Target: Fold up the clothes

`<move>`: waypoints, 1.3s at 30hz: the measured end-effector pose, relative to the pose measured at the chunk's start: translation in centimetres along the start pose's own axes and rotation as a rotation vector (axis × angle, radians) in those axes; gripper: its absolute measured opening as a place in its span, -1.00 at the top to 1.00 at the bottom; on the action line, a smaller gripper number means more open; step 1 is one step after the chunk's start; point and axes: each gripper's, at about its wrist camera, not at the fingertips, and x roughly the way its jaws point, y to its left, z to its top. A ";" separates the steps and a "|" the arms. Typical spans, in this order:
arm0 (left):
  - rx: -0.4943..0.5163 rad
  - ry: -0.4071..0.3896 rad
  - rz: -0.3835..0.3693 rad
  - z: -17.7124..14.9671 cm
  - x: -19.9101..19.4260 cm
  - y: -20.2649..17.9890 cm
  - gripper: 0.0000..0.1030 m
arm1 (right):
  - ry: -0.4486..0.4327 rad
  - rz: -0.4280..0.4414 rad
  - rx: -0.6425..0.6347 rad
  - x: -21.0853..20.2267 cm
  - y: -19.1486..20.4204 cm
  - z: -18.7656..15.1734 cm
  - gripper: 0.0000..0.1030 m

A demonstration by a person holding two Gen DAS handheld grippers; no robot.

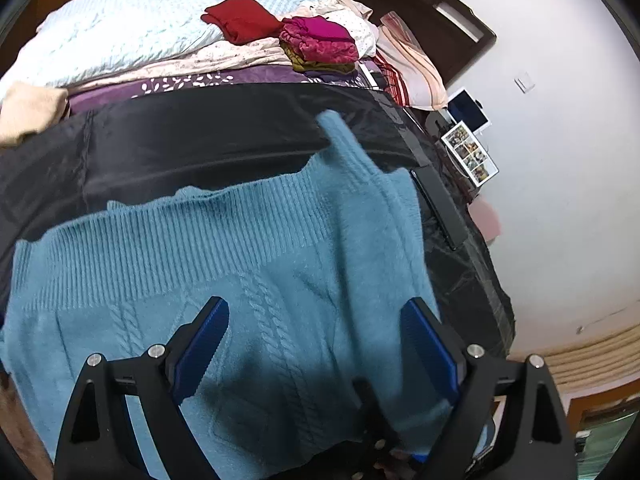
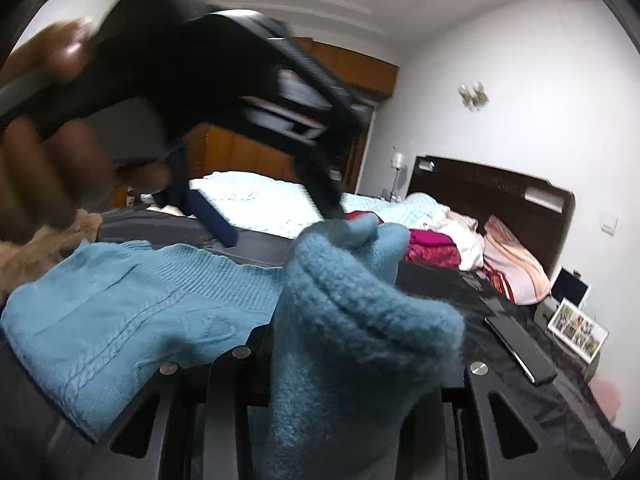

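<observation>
We see the blue sweater [image 1: 248,264] spread across a black sheet [image 1: 180,140] on the bed, its ribbed hem running ahead of the left gripper [image 1: 314,320], whose blue-padded jaws stand wide apart above the cable-knit body with nothing between them. In the right wrist view, a thick fold of the same sweater [image 2: 352,320] rises straight up between the jaws of the right gripper [image 2: 352,380]; its fingertips are buried under the knit, but the fabric bunches tightly there, so we read it as clamped on the sweater. Up and to the left of those jaws, the left gripper [image 2: 276,216] appears blurred in a person's hand [image 2: 44,128], hanging over the flat part of the garment. Beyond the left jaws, at the far side of the bed, lie a red garment [image 1: 240,20] and a magenta pile [image 1: 320,42] on a pale quilt [image 1: 132,28]. To the right of both sets of jaws a dark phone [image 1: 440,208] rests on the sheet.
</observation>
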 end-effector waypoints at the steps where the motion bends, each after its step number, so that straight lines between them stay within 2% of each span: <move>1: -0.004 -0.002 -0.007 0.0 -0.2 0.0 -0.78 | -0.002 0.003 -0.006 -0.1 0.2 0.0 0.33; 9: -0.009 0.000 -0.064 0.4 -0.5 0.2 -0.78 | -0.019 0.018 -0.055 -0.6 1.7 -0.4 0.33; 12: 0.031 0.050 -0.083 0.9 1.0 -0.7 -0.78 | -0.025 0.024 -0.074 -0.8 2.3 -0.5 0.33; 16: 0.038 0.083 -0.063 1.2 2.5 -1.3 -0.74 | -0.034 0.038 -0.111 -1.1 3.3 -0.9 0.33; 17: 0.043 0.086 -0.063 1.3 2.7 -1.3 -0.50 | -0.036 0.041 -0.120 -1.2 3.6 -1.0 0.33; 18: 0.047 0.091 -0.053 1.4 2.9 -1.3 -0.02 | -0.038 0.043 -0.126 -1.2 3.8 -1.0 0.33; 20: 0.043 0.090 -0.038 1.4 3.0 -0.8 0.34 | -0.041 0.043 -0.121 -1.1 3.7 -1.0 0.33; 21: 0.039 0.088 -0.038 1.4 3.0 -0.6 0.42 | -0.038 0.049 -0.108 -0.7 3.2 -0.8 0.33; 29: 0.051 0.025 -0.026 0.9 0.7 -0.1 0.50 | -0.053 0.044 -0.107 -0.8 3.1 0.2 0.34; 35: 0.084 -0.067 -0.027 0.8 -4.9 1.9 0.50 | -0.073 0.098 -0.051 -2.7 3.8 3.8 0.34; 39: 0.087 -0.128 -0.015 0.5 -9.2 5.5 0.49 | -0.098 0.131 -0.087 -3.5 7.3 5.7 0.34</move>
